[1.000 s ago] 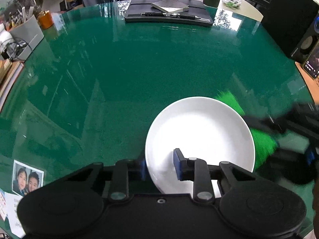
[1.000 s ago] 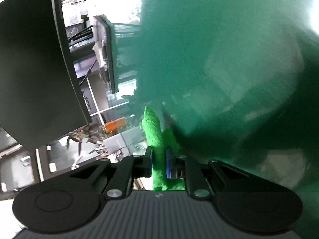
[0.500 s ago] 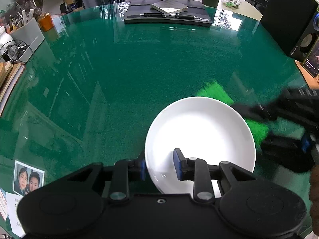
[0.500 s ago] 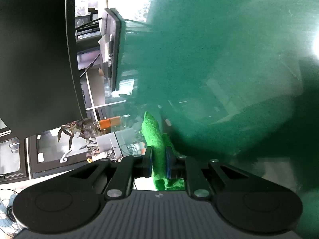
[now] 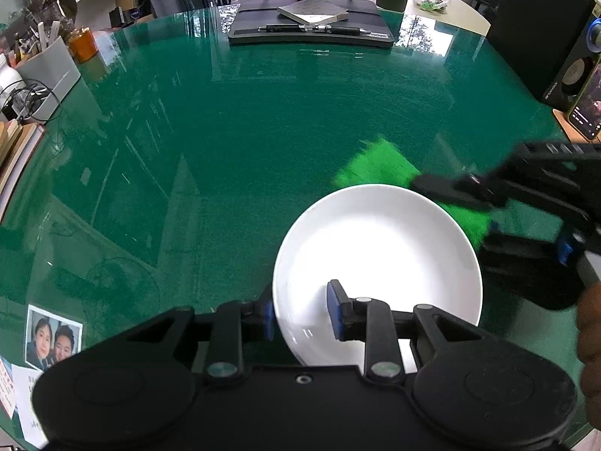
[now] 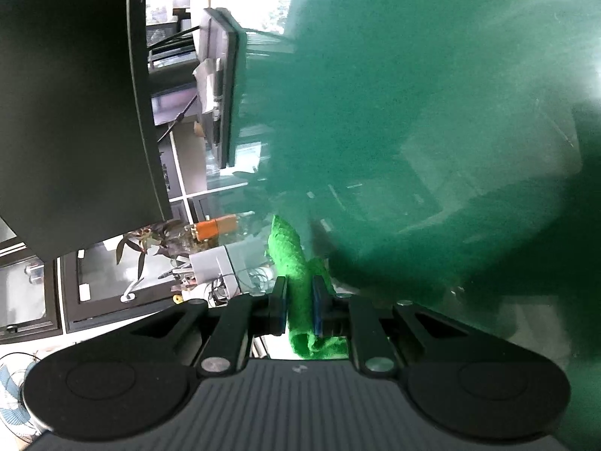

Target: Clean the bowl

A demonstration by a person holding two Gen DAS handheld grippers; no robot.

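A white bowl [image 5: 379, 248] sits on the green glass table [image 5: 225, 131] near the front. My left gripper [image 5: 300, 312] is shut on its near rim, one pad outside and one inside. Behind the bowl's far right edge a bright green cloth [image 5: 379, 165] hangs from my right gripper [image 5: 450, 195], which comes in from the right. In the right wrist view the right gripper [image 6: 298, 310] is shut on the green cloth [image 6: 293, 263], rolled on its side; the bowl is out of that view.
A black tray [image 5: 311, 34] with a notebook and pens lies at the table's far edge. A grey box [image 5: 49, 75] and an orange cup [image 5: 83, 43] stand far left, speakers [image 5: 571, 75] far right. A photo [image 5: 52, 338] lies near left.
The right gripper has carried the green cloth up and leftward along the bowl's far right edge. The left gripper and the bowl have stayed put.
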